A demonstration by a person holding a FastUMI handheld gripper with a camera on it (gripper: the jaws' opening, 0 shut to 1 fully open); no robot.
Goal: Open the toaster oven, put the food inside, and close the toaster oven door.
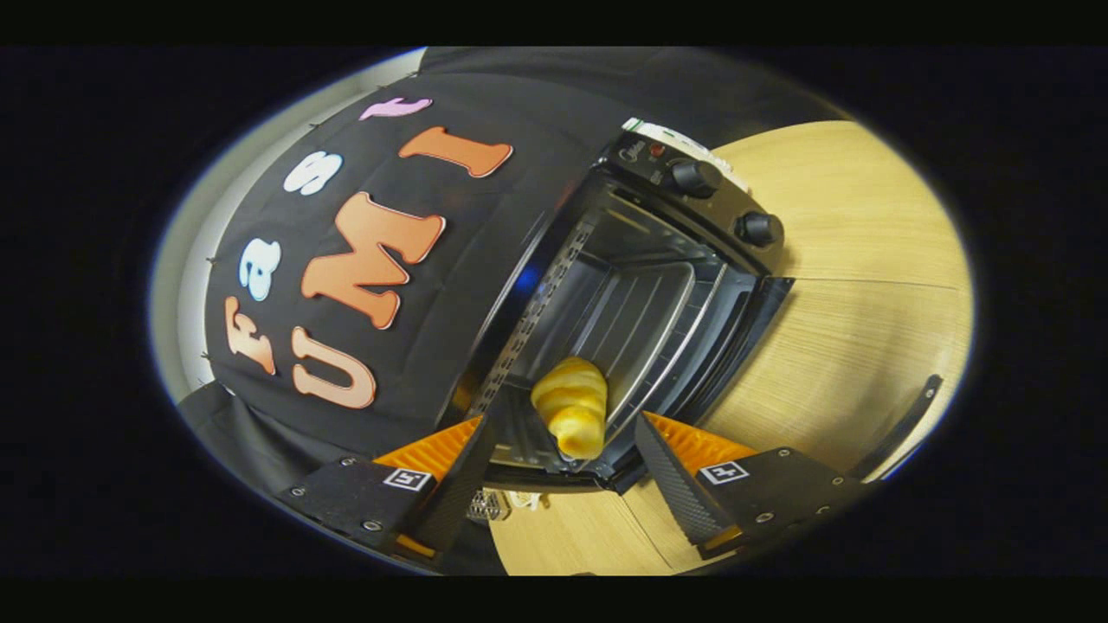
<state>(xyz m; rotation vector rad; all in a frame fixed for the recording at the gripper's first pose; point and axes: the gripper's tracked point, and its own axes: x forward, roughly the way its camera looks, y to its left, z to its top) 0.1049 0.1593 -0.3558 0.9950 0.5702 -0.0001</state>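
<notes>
We see our gripper [563,472] with its two fingers spread wide apart, pressing on nothing. Between them and just ahead sits the golden, ridged croissant-shaped pastry [571,405], free of both fingers, with a clear gap on either side. It rests at the front of the open cavity of the black metal toaster oven [658,285], on or just above the wire rack [645,333]; we cannot tell which. Two round black knobs [695,177] stand on the oven's control panel. The oven sits on a pale wood-grain table [857,346]. The view is strongly tilted.
</notes>
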